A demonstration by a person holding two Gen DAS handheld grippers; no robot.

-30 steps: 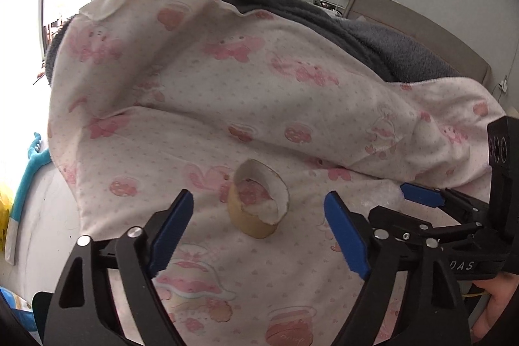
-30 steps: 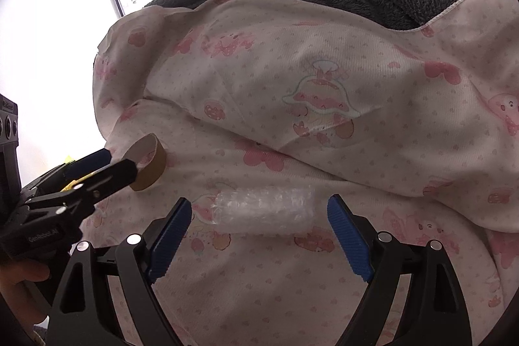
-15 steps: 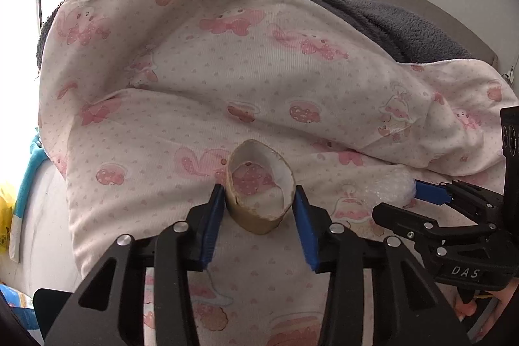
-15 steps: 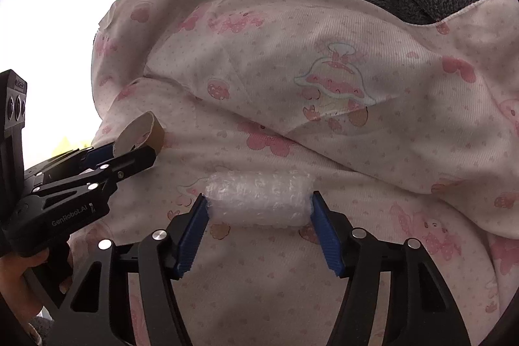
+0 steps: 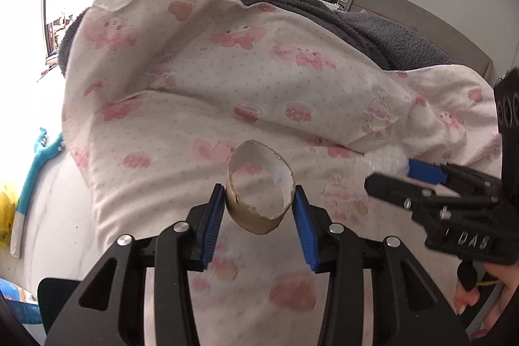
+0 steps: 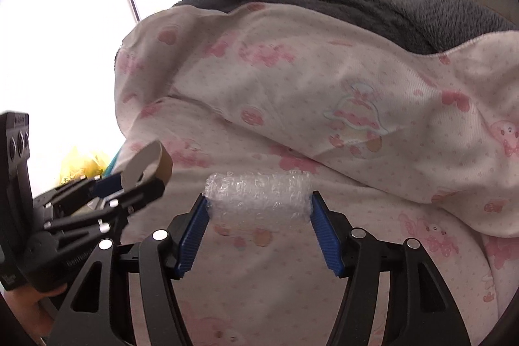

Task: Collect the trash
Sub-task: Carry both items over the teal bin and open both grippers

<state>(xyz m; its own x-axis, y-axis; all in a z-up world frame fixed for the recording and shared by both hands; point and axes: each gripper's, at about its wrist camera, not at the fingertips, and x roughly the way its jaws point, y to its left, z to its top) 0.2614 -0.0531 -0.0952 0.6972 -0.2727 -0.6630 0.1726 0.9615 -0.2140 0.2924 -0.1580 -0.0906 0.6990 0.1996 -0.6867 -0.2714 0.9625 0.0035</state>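
Now both tools have closed: left gripper (image 5: 259, 206) clamps the cardboard ring (image 5: 259, 187), right gripper (image 6: 259, 211) squeezes the bubble-wrap roll (image 6: 258, 196), both lifted off the quilt (image 5: 201, 106), ready for binning

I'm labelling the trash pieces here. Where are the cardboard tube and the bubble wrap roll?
cardboard tube (image 5: 249, 218): left wrist view, on its brown outer wall.
bubble wrap roll (image 6: 258, 195): right wrist view, on the middle of its front.
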